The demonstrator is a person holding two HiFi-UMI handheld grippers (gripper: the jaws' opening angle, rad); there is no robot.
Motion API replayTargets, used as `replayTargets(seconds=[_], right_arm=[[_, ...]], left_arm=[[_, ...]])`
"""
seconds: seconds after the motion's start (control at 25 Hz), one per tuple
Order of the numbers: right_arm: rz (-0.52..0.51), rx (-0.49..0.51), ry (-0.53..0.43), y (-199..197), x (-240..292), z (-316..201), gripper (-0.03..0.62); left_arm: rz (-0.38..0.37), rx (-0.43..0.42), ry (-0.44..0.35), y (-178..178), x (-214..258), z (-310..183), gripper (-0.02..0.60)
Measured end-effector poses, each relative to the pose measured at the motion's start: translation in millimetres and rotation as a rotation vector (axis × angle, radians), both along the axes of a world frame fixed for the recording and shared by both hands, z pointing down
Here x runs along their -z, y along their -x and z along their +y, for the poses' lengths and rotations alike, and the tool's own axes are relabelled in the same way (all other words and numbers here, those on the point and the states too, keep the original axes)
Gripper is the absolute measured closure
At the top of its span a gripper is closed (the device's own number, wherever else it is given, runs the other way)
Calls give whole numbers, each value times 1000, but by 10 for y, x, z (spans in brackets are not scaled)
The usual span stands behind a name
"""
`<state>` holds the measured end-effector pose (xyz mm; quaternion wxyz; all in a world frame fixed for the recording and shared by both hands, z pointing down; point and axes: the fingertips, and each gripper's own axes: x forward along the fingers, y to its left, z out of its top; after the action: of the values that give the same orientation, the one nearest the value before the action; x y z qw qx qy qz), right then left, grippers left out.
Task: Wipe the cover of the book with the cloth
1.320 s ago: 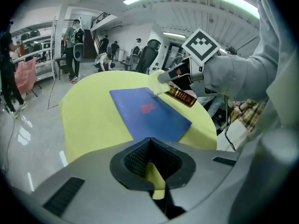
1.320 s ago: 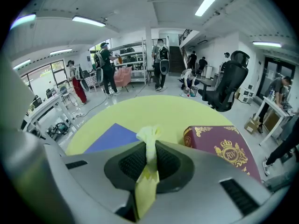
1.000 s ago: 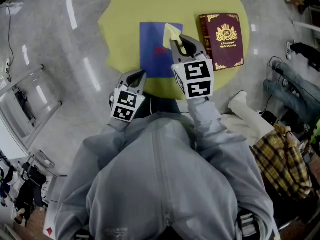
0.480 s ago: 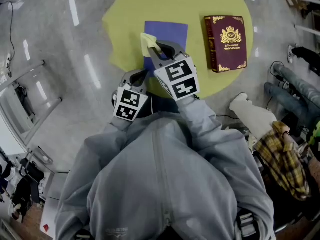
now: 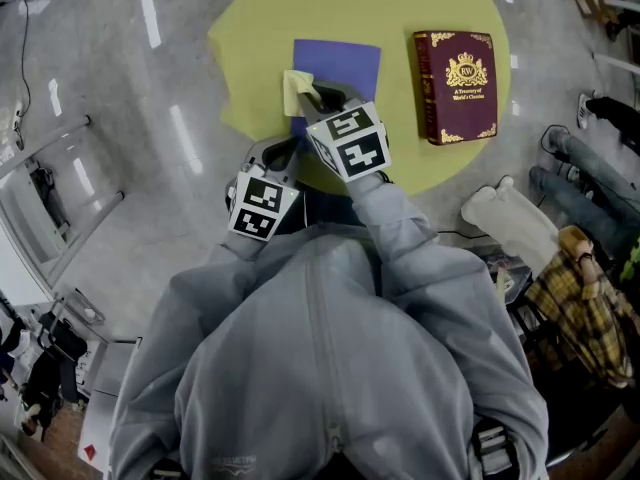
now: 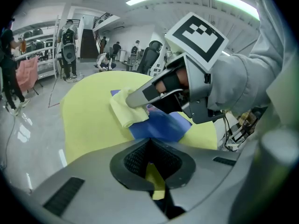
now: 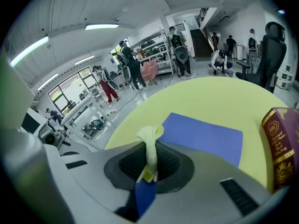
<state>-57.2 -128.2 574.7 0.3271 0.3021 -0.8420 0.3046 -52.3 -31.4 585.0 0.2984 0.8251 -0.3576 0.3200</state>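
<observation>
A thin blue book (image 5: 340,63) lies flat on the round yellow table (image 5: 260,28), and its cover also shows in the right gripper view (image 7: 205,136). My right gripper (image 5: 308,96) is shut on a folded yellow cloth (image 5: 296,91) at the blue book's left edge. The cloth (image 7: 150,139) sticks up between its jaws. In the left gripper view the cloth (image 6: 124,108) rests on the blue book (image 6: 161,125). My left gripper (image 5: 277,153) sits at the table's near edge beside the book's near left corner, jaws together, nothing seen held.
A maroon book (image 5: 455,86) with gold print lies to the right of the blue one, also visible in the right gripper view (image 7: 282,148). Grey floor surrounds the table. Clothes and bags (image 5: 570,268) lie at the right. People stand far off in the room.
My right gripper has carried the cloth leftward across the blue book, from its far right corner to its left edge. The left gripper has stayed put.
</observation>
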Motion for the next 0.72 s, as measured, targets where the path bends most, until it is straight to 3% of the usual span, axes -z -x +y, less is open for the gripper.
replayTargets(seconds=[0.72], right_arm=[[76,-15,-62,-249,-99,-9,539]], left_arm=[[-6,-6,-7,-27,-41,13,563]])
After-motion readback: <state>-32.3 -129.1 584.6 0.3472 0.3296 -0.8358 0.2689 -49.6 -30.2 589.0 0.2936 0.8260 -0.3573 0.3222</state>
